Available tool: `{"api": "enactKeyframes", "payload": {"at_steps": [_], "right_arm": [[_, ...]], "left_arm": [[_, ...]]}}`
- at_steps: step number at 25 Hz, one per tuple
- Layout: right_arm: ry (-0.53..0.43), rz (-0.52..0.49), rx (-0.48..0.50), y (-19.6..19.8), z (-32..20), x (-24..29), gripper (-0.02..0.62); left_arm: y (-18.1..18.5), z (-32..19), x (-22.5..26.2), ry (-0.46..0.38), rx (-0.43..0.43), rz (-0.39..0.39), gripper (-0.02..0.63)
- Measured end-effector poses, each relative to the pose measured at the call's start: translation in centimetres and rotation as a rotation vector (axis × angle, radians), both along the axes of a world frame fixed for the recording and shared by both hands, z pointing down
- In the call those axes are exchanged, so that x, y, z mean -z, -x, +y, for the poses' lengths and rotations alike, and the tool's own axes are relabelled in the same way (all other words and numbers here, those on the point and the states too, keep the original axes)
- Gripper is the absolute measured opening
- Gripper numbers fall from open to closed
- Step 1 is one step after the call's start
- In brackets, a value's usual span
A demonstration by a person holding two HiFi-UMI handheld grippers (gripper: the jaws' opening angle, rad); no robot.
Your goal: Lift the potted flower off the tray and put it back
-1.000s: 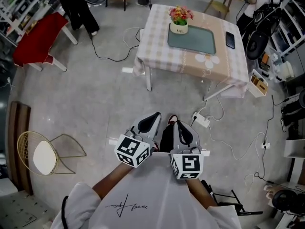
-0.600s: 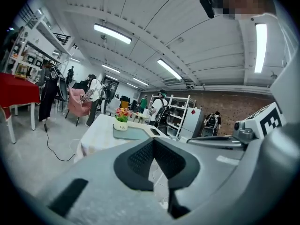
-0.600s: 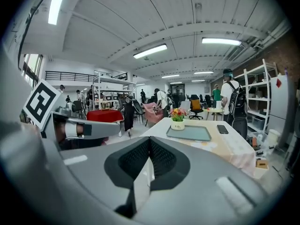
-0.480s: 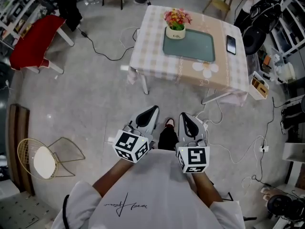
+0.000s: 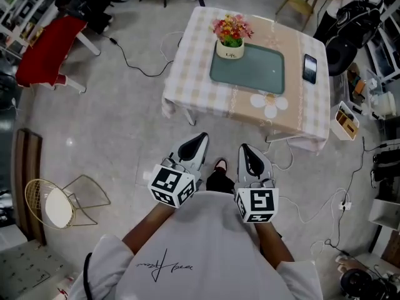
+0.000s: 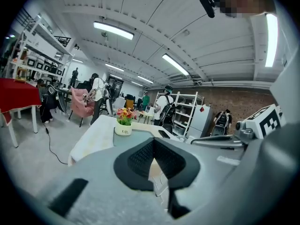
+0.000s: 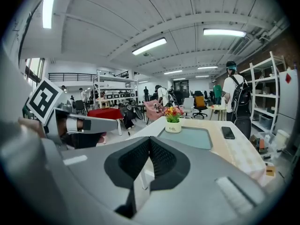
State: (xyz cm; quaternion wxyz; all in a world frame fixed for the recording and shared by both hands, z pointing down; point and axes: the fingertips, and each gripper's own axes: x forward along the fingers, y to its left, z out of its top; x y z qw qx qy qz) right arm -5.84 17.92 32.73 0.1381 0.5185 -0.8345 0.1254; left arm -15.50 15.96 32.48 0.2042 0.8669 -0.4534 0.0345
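Two clenched claws low in the frame, well short of the table point(image 5: 300, 114) with the potted flower point(image 5: 230, 39).

Upper centre of the head view: table under a pale checked cloth point(image 5: 187, 61) with a daisy print point(image 5: 270, 103), on a grey concrete floor point(image 5: 106, 130) crossed by black and white cables point(image 5: 134, 67). Red-covered furniture point(image 5: 47, 49) at upper left, a wire chair point(image 5: 59, 202) at lower left, shelving point(image 5: 382, 42) along the right edge. On the cloth, a grey-green tray point(image 5: 259, 74), with a dark phone point(image 5: 310, 68) just right of it. Potted flower upright at the tray's upper-left corner: small cream pot with dark lettering, green leaves, pink, red and yellow blooms. Left claw point(image 5: 199, 139) and right claw point(image 5: 245, 150) side by side over the floor, each with jaws pressed together on nothing.
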Motion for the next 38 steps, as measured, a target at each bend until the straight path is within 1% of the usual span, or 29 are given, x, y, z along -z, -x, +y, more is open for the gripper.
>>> {"api": "enactKeyframes", "payload": {"at_steps": [8, 14, 19, 22, 26, 31, 34, 38], "right_arm": [[-0.008, -0.025, 0.032, -2.6, -4.9, -0.8, 0.003], [-0.015, -0.031, 0.047, -3.9, -6.6, -0.9, 0.004], [-0.022, -0.005, 0.065, -4.7, -8.3, -1.1, 0.003], [-0.029, 0.01, 0.076, -4.6, -9.7, -1.2, 0.003], [-0.023, 0.011, 0.081, -4.1, -12.1, -1.8, 0.003], [-0.004, 0.015, 0.099, -2.8, -14.5, -3.0, 0.003], [0.005, 0.009, 0.102, -2.5, -15.7, -3.4, 0.005], [0.025, -0.003, 0.099, -2.2, -17.4, -4.1, 0.025]], "left_arm": [[-2.2, -4.2, -0.3, -0.008, 0.04, -0.039, 0.0], [-3.1, -5.9, -0.4, -0.012, 0.058, -0.031, 0.017], [-3.3, -7.2, -0.9, -0.005, 0.06, -0.025, 0.031], [-3.0, -8.3, -1.5, -0.003, 0.06, -0.046, 0.035], [-2.3, -10.1, -2.4, 0.017, 0.069, -0.041, 0.037], [-1.8, -12.3, -3.5, 0.035, 0.057, -0.049, 0.04], [-1.9, -13.7, -3.6, 0.044, 0.054, -0.033, 0.04], [-2.5, -15.4, -4.1, 0.045, 0.028, -0.047, 0.04]]}}
